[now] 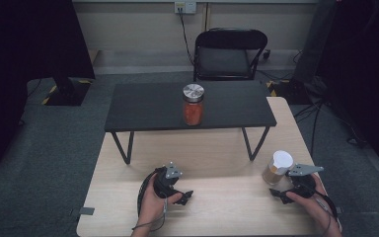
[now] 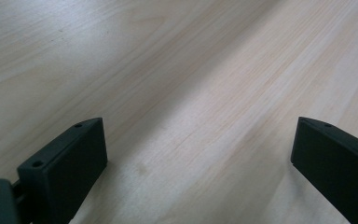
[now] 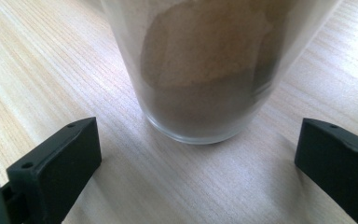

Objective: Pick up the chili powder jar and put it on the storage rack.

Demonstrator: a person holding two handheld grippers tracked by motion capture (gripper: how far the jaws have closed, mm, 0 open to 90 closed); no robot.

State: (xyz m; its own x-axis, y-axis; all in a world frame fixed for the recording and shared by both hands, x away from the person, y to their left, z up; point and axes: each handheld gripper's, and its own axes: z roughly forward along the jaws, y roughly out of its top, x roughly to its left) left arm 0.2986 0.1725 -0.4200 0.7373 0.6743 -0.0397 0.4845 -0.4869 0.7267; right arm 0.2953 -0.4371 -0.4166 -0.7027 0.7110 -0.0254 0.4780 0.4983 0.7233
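Two jars were present: the white-lidded jar [image 1: 278, 168] stood on the pale bench [image 1: 217, 207], just ahead of the right hand-held gripper [image 1: 279, 193], jaws wide, empty. The left hand-held gripper [image 1: 186, 196] likewise gaped empty. An orange-filled jar [image 1: 193, 104] stood on one black shelf [image 1: 143, 106]; grey carpet surrounded.

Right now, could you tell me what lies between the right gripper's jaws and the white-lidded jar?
Nothing: in the right gripper view, bare table separates the open right gripper from the jar, which stands just ahead.
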